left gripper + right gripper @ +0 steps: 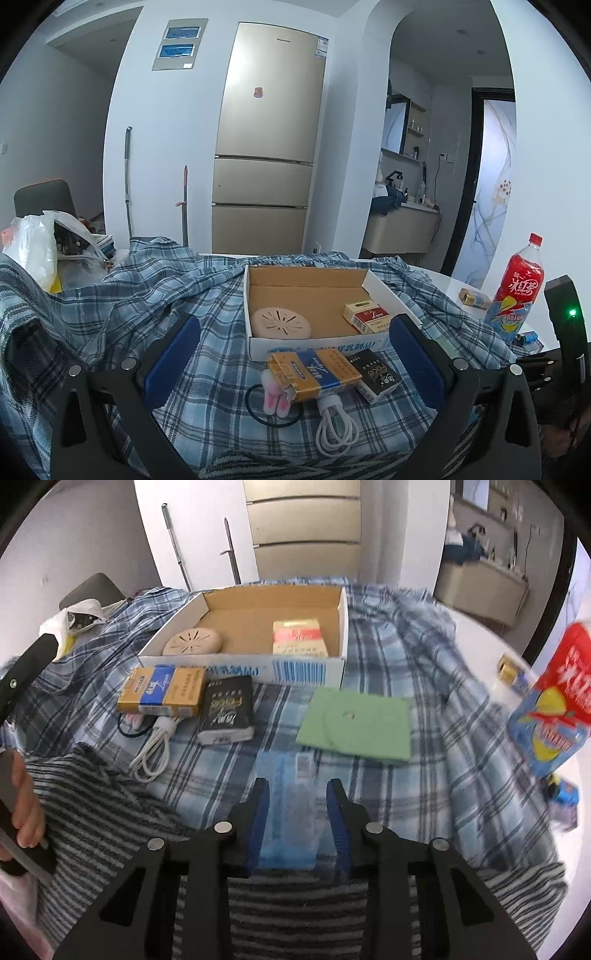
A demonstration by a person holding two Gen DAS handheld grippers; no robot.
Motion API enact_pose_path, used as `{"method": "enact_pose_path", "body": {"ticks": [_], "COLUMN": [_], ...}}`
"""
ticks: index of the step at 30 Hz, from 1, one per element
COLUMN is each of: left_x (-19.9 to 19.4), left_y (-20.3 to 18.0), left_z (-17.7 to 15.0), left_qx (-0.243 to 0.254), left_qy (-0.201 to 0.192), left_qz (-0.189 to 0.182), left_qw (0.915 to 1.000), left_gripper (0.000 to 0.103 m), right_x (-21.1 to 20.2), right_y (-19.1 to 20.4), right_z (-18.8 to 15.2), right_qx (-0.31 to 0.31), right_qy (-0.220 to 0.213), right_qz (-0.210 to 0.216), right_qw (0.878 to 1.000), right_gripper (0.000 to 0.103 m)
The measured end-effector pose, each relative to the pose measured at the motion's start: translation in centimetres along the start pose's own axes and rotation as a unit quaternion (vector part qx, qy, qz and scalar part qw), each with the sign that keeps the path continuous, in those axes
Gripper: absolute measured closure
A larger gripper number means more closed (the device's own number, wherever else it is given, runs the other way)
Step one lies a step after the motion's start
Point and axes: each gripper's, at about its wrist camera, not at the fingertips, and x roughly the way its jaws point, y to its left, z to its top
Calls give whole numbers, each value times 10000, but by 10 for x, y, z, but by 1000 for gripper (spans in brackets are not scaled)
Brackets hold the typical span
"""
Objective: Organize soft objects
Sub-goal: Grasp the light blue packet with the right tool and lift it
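left wrist view: left gripper (293,363) fingers spread wide, released, nothing between them; it hangs level over the plaid cloth (129,295) covering the tabletop (458,284). ahead sits the open cardboard box (376,286) with a round beige disc (282,322) and a red-and-cream pack (365,316) inside. just in front of the box: a yellow-blue carton (314,373), a black pack (375,374), a coiled white cable (336,428) and a small pink-eared hair tie (275,397). red bottle (517,291) stands off to the right on bare tabletop. right wrist view: right gripper (297,818) fingers clenched on a translucent blue soft packet (288,812), looks like a tissue pack, pinched at both sides, above the plaid cloth near the striped fabric (110,812) at the near edge. a green folded cloth (358,725) lies flat between the gripper and the box, untouched. frame is motion-blurred on the right side. step in hand, my read: grasp is made on the blue packet, carry to the box comes next. next move calls for lifting clear of the cloth, going forward over the box's near wall, and releasing in the free floor between disc and pack. packet is squishy, so it may deform in the grip.
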Motion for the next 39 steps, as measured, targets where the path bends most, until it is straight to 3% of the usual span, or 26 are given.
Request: {"method": "enact_pose_path", "body": {"ticks": [4,7,12,13,15,16,17,20,25,30,36,39], "left_x": [0,-1,-1,-1,-1,-1,-1,-1,0,1,4,5], "left_y": [0,-1,-3,-3,-3,-3,-3,-3,-3,-2,-2,-2], "left_z": [0,0,0,0,0,0,0,0,1,0,-1,-2], "left_qx": [16,56,89,87,86,88,87,89,93,113,130,126], "left_qy": [3,4,-2,2,5,3,3,15,35,52,106,107], "left_qz": [-15,-14,-10,-7,-8,-7,-6,-3,5,3,14,31], "left_qw": [10000,10000,10000,10000,10000,10000,10000,10000,10000,9999,9999,9999], "left_gripper": [0,0,0,0,0,0,0,0,0,0,0,0], "right_x": [8,21,15,12,7,3,0,8,30,40,43,38], "right_y": [6,5,-1,0,5,7,8,9,10,14,14,13], "right_z": [4,-1,1,0,1,0,0,4,4,0,-1,0], "right_qx": [-73,-58,146,162,16,-32,-44,-103,-188,-256,-322,-350], "right_qy": [100,298,217,183,58,-143,-257,-59,364,497,548,563], "right_qz": [156,43,284,265,82,20,-43,-108,-197,-152,-140,-95], "right_qw": [9998,9995,9993,9993,9999,9999,9997,9999,9990,9983,9979,9978], "right_gripper": [78,78,76,72,16,11,12,14,34,52,56,65]}}
